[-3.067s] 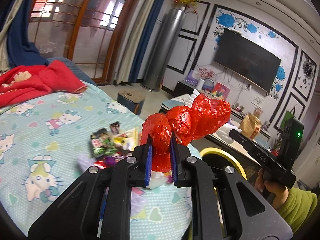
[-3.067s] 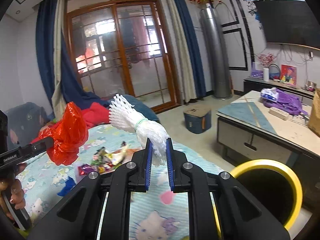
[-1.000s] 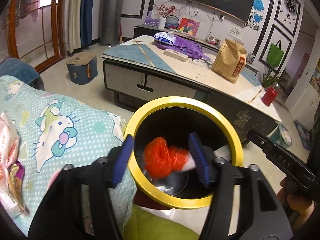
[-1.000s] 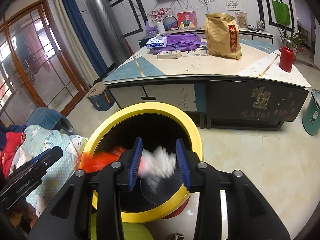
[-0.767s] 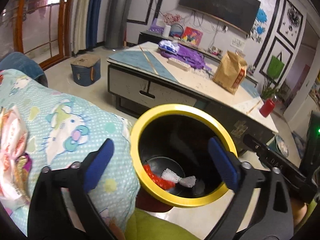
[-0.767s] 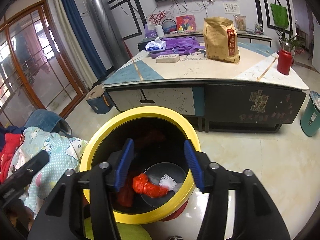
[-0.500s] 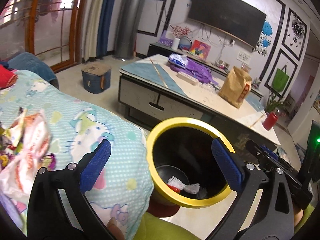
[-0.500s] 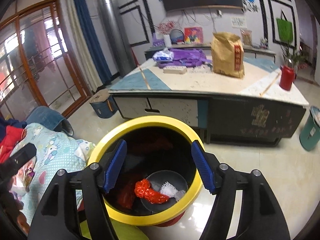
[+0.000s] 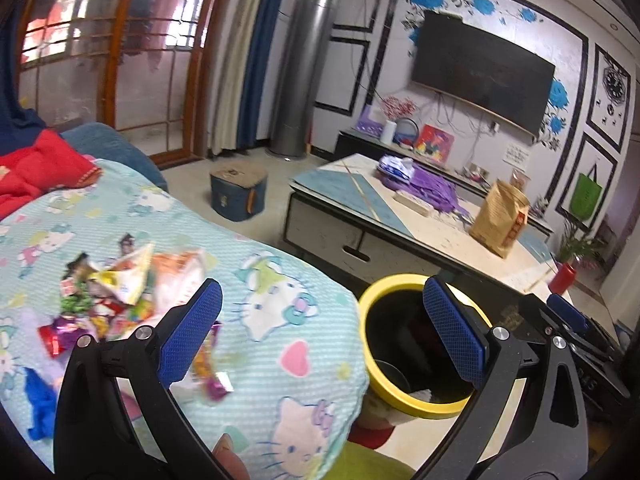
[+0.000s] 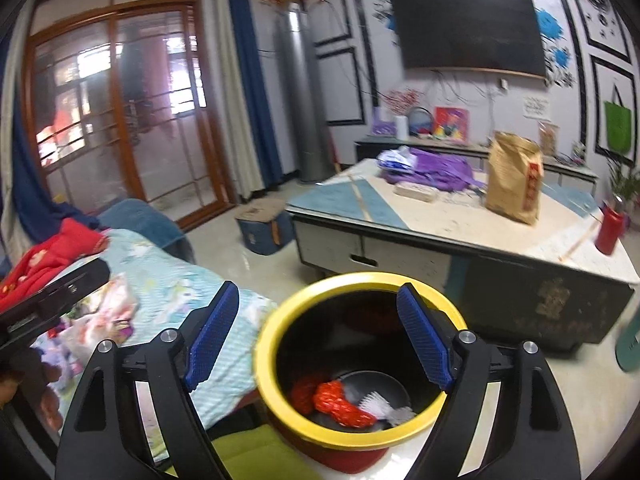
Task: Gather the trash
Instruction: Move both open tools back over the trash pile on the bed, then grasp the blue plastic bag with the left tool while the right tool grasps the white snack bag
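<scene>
A black bin with a yellow rim stands on the floor beside the bed. At its bottom lie the crumpled red plastic bag and the white foam net. My right gripper hangs above the bin, its jaws still opening, nothing between them. My left gripper is open wide and empty, over the bed's edge. A heap of snack wrappers lies on the Hello Kitty sheet, left of the left gripper.
A low table with a brown paper bag and purple cloth stands behind the bin. A blue stool box sits on the floor. A red blanket lies at the bed's far end. A hand holding the other gripper shows at left.
Both grippers let go of the red bag and the white net, which dropped into the bin. Both then rose and swung left toward the bed, jaws spreading wide.
</scene>
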A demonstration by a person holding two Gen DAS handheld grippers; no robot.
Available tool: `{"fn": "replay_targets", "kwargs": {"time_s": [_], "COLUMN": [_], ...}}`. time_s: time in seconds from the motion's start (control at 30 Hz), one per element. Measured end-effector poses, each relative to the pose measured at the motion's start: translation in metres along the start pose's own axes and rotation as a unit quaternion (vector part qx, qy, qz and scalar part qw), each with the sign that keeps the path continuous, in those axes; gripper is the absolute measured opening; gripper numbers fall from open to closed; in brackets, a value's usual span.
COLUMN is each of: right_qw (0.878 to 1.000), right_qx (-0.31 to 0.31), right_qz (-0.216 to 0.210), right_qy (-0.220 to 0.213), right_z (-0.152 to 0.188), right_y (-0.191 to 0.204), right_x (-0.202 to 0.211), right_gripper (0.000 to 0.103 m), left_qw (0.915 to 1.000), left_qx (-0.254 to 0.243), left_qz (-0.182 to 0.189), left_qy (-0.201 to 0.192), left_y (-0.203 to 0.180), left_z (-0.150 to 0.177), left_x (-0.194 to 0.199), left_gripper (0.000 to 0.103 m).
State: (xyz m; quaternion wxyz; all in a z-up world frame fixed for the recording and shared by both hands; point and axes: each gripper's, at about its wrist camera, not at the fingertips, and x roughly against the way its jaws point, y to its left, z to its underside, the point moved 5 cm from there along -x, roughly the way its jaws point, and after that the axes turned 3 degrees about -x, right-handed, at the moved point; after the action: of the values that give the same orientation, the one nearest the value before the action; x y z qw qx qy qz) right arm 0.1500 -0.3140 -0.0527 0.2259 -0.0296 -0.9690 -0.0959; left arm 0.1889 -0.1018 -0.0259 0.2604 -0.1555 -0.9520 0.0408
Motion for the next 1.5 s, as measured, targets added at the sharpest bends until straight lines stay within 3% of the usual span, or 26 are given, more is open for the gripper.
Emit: {"fn": "replay_targets", "kwargs": {"time_s": [0.63, 1.07, 1.4, 1.5], "right_qw": [0.992, 0.976, 0.959, 0.955], "right_qx": [0.086, 0.110, 0.137, 0.148], "right_qz": [-0.094, -0.184, -0.230, -0.237], "right_qy": [-0.005, 0.033, 0.092, 0.104], "right_z": [0.007, 0.019, 0.046, 0.052], "right_y": [0.085, 0.160, 0.203, 0.212], "right_x": [0.019, 0.018, 0.001, -0.006], "right_gripper": [0.082, 0.082, 0.082, 0.076], "left_qw": [0.9956, 0.9870, 0.9809, 0.9816], "left_qx": [0.049, 0.088, 0.108, 0.107], "left_qz": [-0.072, -0.130, -0.159, -0.157], "left_qy": [-0.036, -0.035, -0.031, -0.021], "left_y": [0.076, 0.144, 0.191, 0.201], "left_z": [-0.006, -0.005, 0.003, 0.013], "left_x": [0.047, 0.078, 0.111, 0.116], "left_gripper": [0.092, 0.092, 0.092, 0.092]}}
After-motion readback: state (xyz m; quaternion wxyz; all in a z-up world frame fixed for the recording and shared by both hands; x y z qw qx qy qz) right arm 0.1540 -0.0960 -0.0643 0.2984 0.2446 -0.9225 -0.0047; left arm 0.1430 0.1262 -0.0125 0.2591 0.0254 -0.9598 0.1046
